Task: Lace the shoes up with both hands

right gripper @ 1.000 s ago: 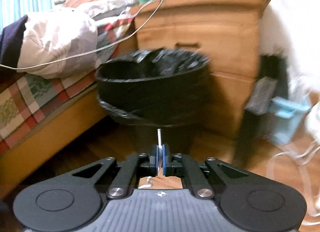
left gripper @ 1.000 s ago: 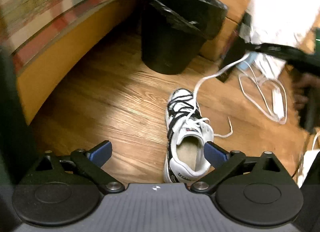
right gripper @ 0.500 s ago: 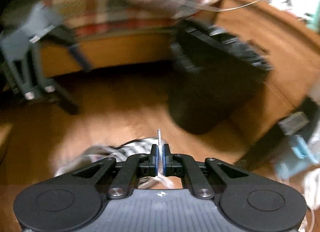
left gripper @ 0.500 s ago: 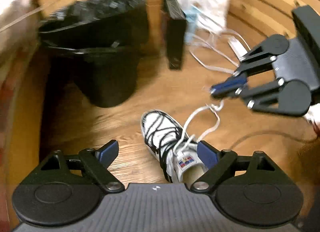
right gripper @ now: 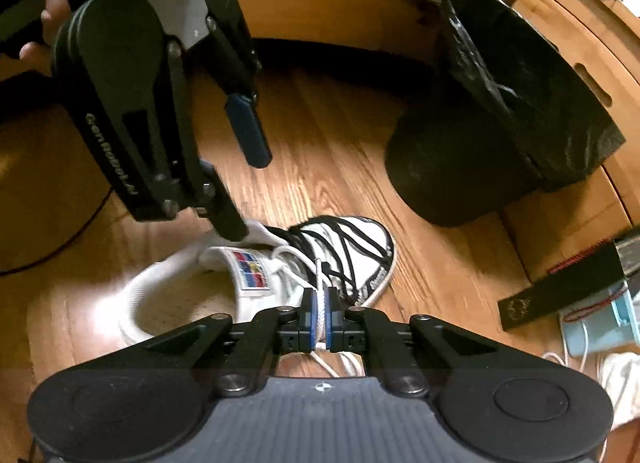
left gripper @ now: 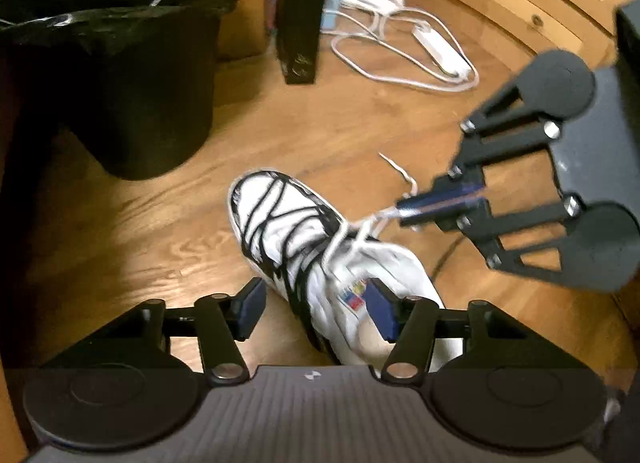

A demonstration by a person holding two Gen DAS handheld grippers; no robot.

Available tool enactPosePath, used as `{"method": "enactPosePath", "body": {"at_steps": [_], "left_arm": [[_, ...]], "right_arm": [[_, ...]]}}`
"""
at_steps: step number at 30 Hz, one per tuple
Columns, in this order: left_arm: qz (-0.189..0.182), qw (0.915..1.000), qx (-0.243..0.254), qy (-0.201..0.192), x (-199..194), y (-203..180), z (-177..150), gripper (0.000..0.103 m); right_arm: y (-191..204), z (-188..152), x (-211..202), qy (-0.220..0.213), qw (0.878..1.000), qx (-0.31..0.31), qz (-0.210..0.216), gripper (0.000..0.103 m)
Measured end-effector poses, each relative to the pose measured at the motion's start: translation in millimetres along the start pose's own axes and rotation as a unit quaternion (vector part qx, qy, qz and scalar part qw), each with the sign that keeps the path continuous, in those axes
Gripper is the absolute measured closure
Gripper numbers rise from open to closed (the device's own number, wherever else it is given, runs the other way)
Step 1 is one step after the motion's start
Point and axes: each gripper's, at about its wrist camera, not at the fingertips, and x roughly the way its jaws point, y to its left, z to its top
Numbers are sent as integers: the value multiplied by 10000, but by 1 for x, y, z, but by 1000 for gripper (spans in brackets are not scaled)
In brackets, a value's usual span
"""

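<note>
The left tongs (left gripper: 316,309) hang over the shoe (left gripper: 320,247), their jaws part open and just now closing; the shoe's collar and tongue lie between the pads, and whether they press on it I cannot tell. The shoe lies on the wood floor (left gripper: 140,231), toe toward 11 o'clock. At 2 o'clock the right tongs (left gripper: 404,209) are clenched on the white lace (right gripper: 319,315), which runs down to the eyelets. Farther off, at 10 o'clock, stands a black bin (left gripper: 120,75); at 1 o'clock lies a white cable (left gripper: 400,59).
</note>
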Motion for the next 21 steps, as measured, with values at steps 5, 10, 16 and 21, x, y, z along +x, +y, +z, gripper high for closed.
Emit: {"method": "enactPosePath", "body": {"at_steps": [5, 10, 16, 21], "left_arm": [[-136, 9980, -577, 237, 16, 11, 3, 69], [-200, 9973, -608, 369, 19, 11, 1, 72], [-277, 9959, -769, 375, 21, 15, -3, 80], [-334, 9941, -961, 378, 25, 21, -6, 82]], "right_arm": [[6, 11, 0, -136, 9999, 8, 12, 98], [7, 12, 7, -67, 9997, 167, 192, 99], [10, 9, 7, 102, 9996, 189, 191, 99], [14, 13, 14, 191, 9994, 116, 257, 99]]}}
